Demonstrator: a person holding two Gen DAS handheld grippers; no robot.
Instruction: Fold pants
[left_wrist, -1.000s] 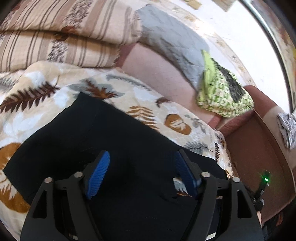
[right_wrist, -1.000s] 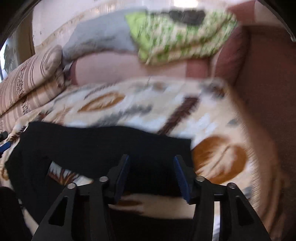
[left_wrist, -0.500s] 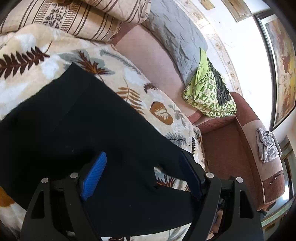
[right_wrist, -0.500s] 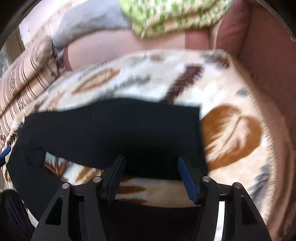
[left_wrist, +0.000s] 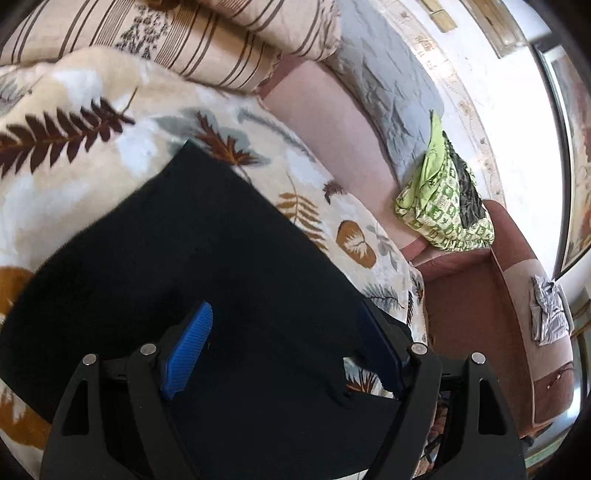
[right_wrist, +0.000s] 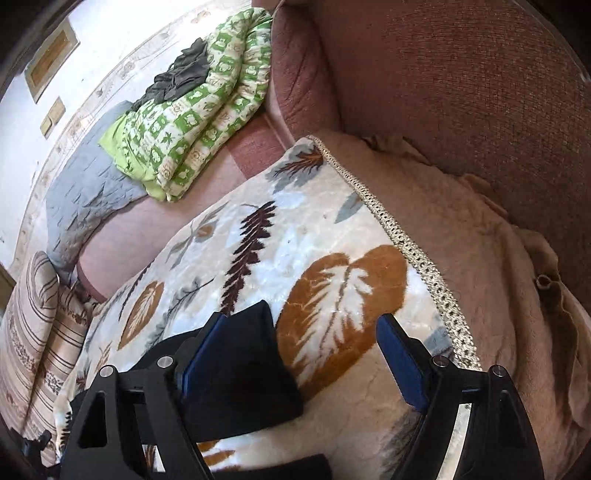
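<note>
Black pants (left_wrist: 192, 258) lie spread flat on a leaf-patterned blanket (left_wrist: 74, 122) on a sofa. My left gripper (left_wrist: 284, 350) is open, its blue pads hovering over the pants near the split between the legs. In the right wrist view a leg end of the pants (right_wrist: 240, 373) lies by the left finger. My right gripper (right_wrist: 303, 365) is open and empty above the blanket (right_wrist: 295, 240), straddling the leg's corner and a brown leaf print.
Striped pillows (left_wrist: 166, 40) lie at the far left. A grey quilt (left_wrist: 388, 92) and a green patterned blanket (left_wrist: 443, 206) sit on the pink sofa back. The brown sofa arm (right_wrist: 461, 92) rises right of the blanket's fringed edge (right_wrist: 406, 251).
My right gripper has swung right, past the leg end toward the blanket's edge, and opened wider. My left gripper has shifted slightly over the pants and stays open.
</note>
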